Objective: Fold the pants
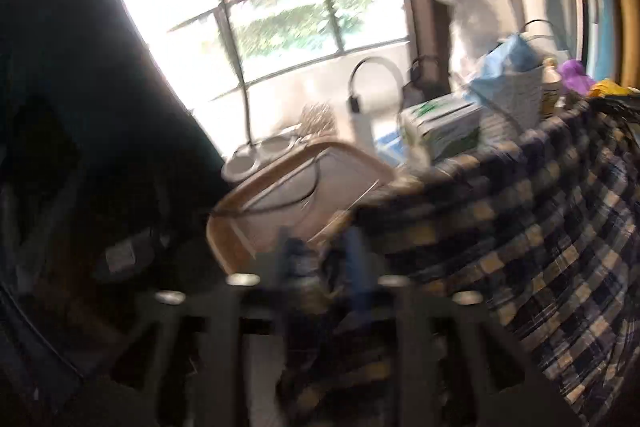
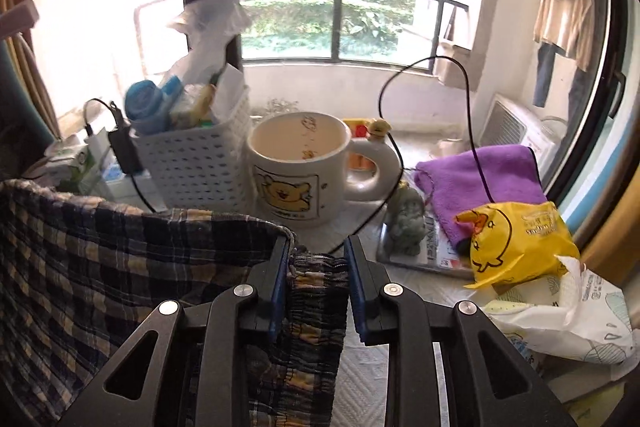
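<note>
The pants [image 1: 520, 227] are navy and tan plaid. In the blurred left wrist view they hang stretched to the right, and my left gripper [image 1: 320, 259] is shut on one bunched edge. In the right wrist view the pants [image 2: 100, 259] spread to the left, and my right gripper [image 2: 318, 251] is shut on the gathered elastic waistband [image 2: 316, 291] between its blue pads. The cloth is held up above the table between both grippers.
A cluttered table stands behind: a white basket [image 2: 192, 171], a bear mug [image 2: 296, 167], a purple towel [image 2: 480, 179], a yellow snack bag [image 2: 516, 243], a wipes pack [image 2: 568, 319], black cables. A wooden tray [image 1: 296, 195] and cartons [image 1: 444, 127] show in the left wrist view.
</note>
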The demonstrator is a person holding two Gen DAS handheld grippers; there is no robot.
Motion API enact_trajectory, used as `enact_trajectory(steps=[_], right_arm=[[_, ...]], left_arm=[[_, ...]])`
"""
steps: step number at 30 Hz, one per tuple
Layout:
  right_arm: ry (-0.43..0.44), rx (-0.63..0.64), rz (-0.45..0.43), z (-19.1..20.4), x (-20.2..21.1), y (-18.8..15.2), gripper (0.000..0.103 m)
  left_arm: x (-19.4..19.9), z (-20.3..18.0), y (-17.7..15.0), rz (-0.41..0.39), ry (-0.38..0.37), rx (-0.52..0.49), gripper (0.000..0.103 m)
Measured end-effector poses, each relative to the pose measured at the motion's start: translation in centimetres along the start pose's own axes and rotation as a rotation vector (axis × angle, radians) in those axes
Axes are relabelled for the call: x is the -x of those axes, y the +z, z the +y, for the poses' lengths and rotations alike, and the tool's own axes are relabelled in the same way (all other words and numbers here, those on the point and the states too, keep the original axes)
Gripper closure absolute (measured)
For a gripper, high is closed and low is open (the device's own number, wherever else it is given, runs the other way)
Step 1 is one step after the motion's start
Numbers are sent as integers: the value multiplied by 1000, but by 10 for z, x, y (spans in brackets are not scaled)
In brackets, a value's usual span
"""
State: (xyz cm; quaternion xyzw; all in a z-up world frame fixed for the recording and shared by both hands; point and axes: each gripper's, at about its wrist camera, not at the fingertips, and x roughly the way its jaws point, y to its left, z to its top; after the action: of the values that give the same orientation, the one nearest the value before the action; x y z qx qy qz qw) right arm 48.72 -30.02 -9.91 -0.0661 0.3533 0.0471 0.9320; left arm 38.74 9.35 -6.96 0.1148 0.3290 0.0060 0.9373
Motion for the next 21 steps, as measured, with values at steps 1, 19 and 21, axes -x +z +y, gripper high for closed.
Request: enact_trajectory(steps=[1, 19, 21], right_arm=[[-10, -3, 10, -1, -3, -3, 75], [75, 6, -36, -8, 106, -66, 16], [90, 3, -7, -8, 120, -88, 16]], left_arm=[[4, 4, -3, -6, 5, 21, 42], [96, 27, -134, 181, -170, 361, 23], [103, 14, -149, 212, -202, 363, 23]])
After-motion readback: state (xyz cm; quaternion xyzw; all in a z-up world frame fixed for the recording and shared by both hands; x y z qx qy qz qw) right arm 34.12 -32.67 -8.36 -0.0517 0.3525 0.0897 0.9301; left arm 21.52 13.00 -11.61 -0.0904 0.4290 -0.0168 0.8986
